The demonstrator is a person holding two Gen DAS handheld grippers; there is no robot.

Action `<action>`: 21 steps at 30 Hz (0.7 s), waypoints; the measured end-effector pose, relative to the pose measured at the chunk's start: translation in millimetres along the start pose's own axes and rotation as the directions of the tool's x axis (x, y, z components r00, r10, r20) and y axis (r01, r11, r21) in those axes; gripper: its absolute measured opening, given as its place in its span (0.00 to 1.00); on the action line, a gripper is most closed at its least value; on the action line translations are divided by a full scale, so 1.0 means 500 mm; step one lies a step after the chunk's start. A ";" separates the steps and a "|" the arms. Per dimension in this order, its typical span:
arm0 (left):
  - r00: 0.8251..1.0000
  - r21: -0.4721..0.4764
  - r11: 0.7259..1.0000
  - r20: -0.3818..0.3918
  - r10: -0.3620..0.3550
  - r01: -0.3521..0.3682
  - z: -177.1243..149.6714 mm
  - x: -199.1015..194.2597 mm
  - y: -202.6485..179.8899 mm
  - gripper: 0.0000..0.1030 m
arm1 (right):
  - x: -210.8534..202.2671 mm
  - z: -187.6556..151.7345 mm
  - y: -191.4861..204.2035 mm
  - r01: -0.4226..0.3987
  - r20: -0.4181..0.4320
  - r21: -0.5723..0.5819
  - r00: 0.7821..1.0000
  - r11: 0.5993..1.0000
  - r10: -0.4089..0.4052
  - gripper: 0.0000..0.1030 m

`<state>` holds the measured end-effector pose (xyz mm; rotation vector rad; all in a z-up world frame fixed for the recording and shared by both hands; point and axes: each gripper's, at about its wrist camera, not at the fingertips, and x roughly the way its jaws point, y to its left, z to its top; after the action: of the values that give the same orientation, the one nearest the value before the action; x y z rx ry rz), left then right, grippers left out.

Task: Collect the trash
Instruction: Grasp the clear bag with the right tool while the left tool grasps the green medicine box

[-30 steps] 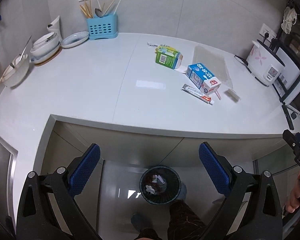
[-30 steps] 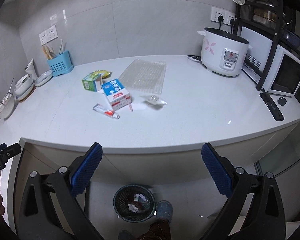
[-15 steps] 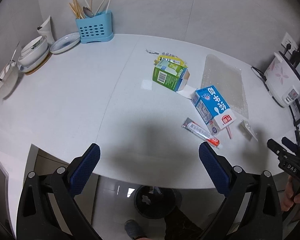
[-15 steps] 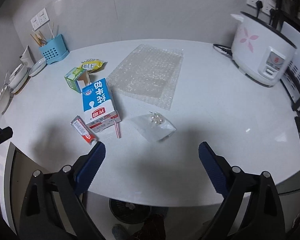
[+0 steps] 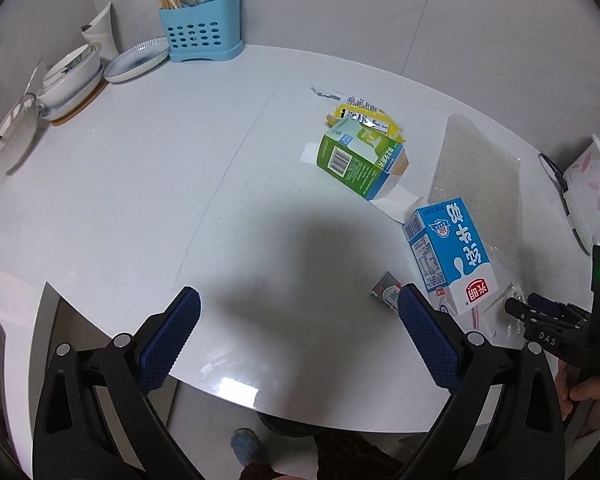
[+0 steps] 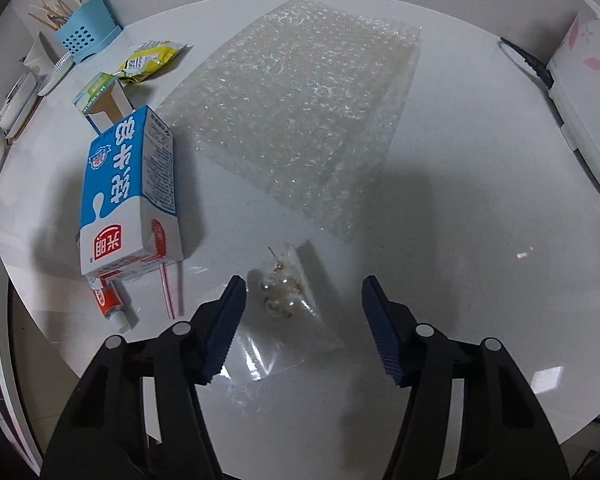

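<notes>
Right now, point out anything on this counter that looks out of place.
The small clear bag between the closing right gripper jaws holds pearl-like earrings, odd among trash. The green carton lies torn open on its side.

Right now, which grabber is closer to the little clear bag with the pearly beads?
Right. The right gripper hangs directly over the clear bag, jaws closing around it. The left gripper is off beyond the milk carton.

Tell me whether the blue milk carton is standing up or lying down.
Lying down. The blue milk carton rests on its long side on the counter, printed face up, its top end toward the counter edge beside a small tube.
</notes>
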<state>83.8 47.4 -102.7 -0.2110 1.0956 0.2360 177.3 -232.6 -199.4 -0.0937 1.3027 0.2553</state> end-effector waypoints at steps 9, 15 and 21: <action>1.000 0.006 1.000 -0.004 0.005 -0.005 0.026 0.019 -0.029 0.94 | 0.001 -0.002 0.007 -0.012 0.000 -0.040 1.000 0.999 0.012 0.16; 1.000 0.020 1.000 0.002 0.013 -0.013 0.050 0.035 -0.060 0.94 | -0.014 0.001 -0.013 -0.043 0.007 -0.018 0.999 0.999 0.044 0.12; 1.000 0.003 1.000 0.002 0.006 -0.006 0.101 0.061 -0.097 0.94 | -0.057 0.009 -0.026 -0.019 0.061 -0.042 0.998 0.999 0.021 0.11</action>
<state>154.2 18.2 -104.8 -0.2044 1.0948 0.2401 177.8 -247.9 -171.7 -0.1078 1.2383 0.3003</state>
